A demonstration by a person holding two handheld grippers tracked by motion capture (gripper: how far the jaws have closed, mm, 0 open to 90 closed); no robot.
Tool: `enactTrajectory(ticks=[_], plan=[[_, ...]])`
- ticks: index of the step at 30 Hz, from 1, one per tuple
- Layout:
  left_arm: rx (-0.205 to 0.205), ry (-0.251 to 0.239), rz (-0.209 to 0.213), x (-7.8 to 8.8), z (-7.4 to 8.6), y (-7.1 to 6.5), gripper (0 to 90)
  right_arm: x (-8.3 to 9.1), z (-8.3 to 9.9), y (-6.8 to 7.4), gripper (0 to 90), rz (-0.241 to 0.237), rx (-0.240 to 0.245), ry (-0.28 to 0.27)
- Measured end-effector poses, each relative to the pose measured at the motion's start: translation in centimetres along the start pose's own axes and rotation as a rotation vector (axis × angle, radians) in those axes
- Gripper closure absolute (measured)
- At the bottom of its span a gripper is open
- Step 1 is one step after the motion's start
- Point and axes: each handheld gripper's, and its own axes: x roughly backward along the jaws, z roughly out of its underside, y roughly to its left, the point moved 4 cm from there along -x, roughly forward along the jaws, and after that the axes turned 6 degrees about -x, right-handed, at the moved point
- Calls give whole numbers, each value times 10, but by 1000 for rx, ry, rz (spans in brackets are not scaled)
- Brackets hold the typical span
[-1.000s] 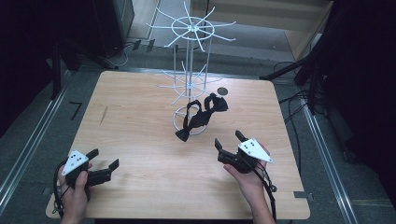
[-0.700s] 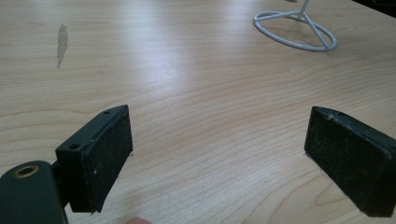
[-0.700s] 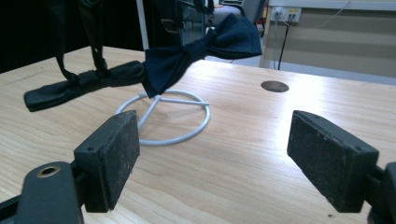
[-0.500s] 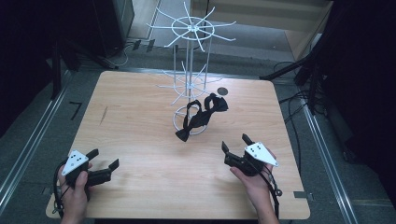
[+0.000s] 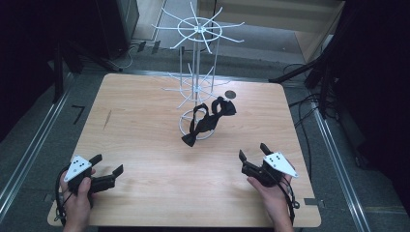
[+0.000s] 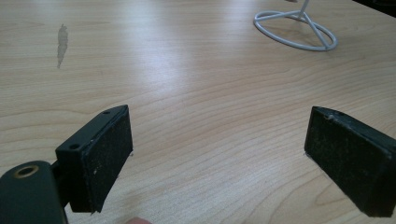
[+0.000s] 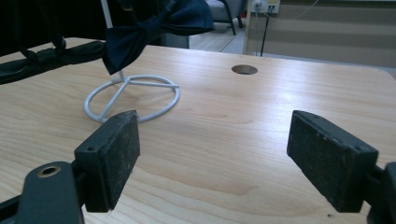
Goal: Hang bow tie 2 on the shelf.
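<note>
Progress looks nil: 2 bow ties (image 5: 209,120) hang on the white rack (image 5: 196,82), while left claw (image 5: 107,172) and right claw (image 5: 251,154) rest wide, empty, near the table (image 5: 145,145) edge.

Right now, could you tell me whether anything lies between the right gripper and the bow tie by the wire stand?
Nothing visible does: bare table lies between the open right gripper and the black bow tie at the wire stand.

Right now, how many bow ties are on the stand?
2, possibly more tangled in: one bow tie hangs on the stand near the table's round hole, another droops at the base ring.
</note>
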Motion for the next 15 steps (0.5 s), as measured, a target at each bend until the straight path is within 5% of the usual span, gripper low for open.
enactTrajectory(ticks=[15], plan=[[-1, -1, -1, 0, 0, 0, 85, 19, 4, -26, 172, 44, -13, 5]])
